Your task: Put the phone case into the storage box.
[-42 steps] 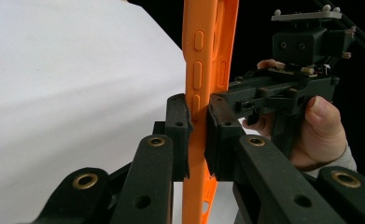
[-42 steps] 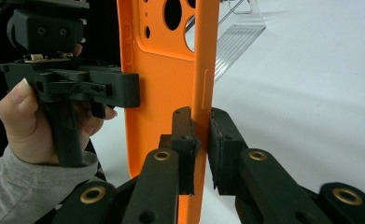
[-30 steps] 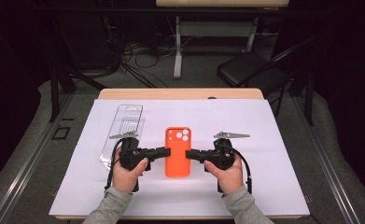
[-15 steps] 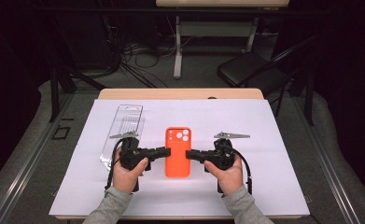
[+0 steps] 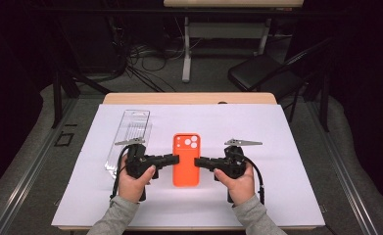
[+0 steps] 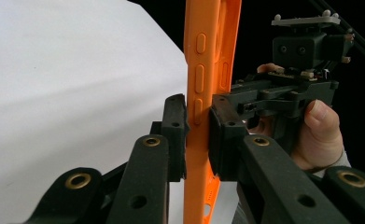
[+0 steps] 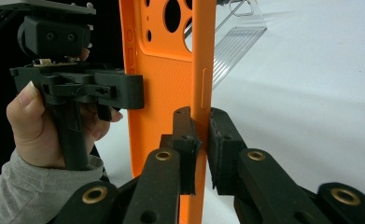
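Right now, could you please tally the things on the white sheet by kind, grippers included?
Orange silicone phone case: 1
Clear ribbed plastic package: 1
Black two-jaw grippers, left gripper and right gripper, each clamping a case edge: 2
Total: 4

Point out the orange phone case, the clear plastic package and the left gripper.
orange phone case (image 5: 186,164): high view, middle of its back.
clear plastic package (image 5: 131,132): high view, its ribbed top face.
left gripper (image 6: 198,128): left gripper view, between its fingertips, clamped on the case's edge.
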Demonstrator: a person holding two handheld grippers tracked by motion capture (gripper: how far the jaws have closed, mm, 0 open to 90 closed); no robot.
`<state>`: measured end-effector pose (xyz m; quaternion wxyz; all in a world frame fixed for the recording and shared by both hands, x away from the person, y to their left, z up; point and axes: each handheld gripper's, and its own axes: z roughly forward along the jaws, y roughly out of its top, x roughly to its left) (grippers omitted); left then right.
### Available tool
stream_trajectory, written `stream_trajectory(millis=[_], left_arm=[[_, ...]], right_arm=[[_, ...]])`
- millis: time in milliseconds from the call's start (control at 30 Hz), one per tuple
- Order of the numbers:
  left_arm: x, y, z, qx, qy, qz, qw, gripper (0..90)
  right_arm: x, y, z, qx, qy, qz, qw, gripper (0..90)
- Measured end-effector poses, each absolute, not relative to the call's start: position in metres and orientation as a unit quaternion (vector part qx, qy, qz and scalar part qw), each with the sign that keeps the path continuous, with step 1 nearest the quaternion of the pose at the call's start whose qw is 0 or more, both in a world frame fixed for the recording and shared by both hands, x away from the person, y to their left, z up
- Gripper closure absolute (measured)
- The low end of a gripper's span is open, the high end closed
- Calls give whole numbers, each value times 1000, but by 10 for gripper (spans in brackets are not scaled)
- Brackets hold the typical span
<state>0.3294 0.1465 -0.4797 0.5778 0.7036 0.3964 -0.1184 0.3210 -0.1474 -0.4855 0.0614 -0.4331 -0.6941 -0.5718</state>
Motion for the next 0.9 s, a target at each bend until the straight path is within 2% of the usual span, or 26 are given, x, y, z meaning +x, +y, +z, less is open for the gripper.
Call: stream_trajectory(millis=[500, 900], left_arm=[[331, 147, -480, 708, 399, -100, 574, 692], [333, 144, -479, 709, 402, -75, 575, 553]], right_arm=[[321, -151, -486, -438, -692, -572, 52, 826], [324, -159, -486, -449, -690, -567, 34, 826]])
